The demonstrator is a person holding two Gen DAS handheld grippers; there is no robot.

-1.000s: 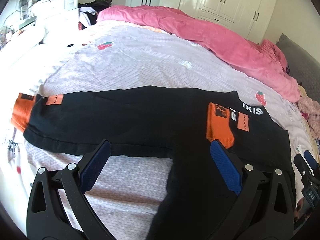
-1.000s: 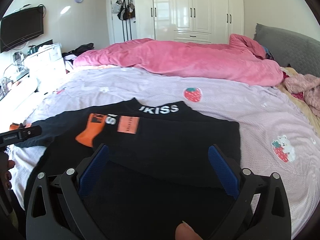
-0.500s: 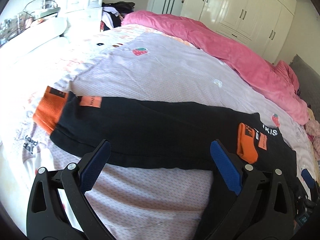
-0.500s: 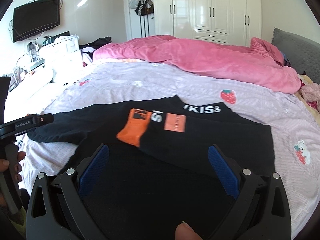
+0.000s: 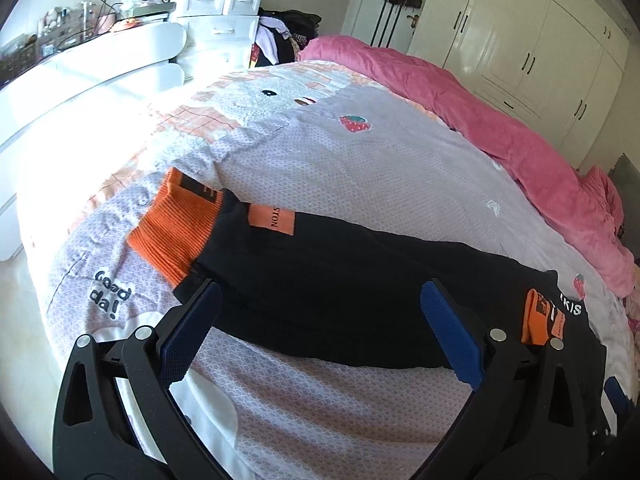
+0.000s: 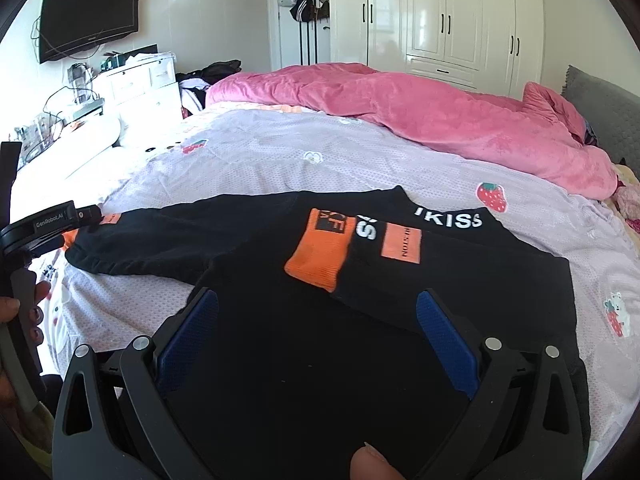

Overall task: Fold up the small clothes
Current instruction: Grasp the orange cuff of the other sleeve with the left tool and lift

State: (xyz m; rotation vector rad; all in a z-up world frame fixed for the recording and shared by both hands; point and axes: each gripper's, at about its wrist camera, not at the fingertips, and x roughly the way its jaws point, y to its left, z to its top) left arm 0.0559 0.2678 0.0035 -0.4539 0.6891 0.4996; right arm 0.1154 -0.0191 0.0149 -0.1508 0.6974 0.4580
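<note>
The black sweater [image 6: 280,320] is lying flat on the lilac bedspread [image 5: 360,168]. Its lower hem is running out of the right wrist view at 6 o'clock, behind the right gripper [image 6: 318,332]. One sleeve [image 5: 320,280] is stretching long toward 9 o'clock, its orange cuff [image 5: 176,224] pointing outward; the other is lying folded across the chest. Both grippers are gaping wide and grasping nothing, the left gripper [image 5: 320,328] hovering over the outstretched sleeve.
</note>
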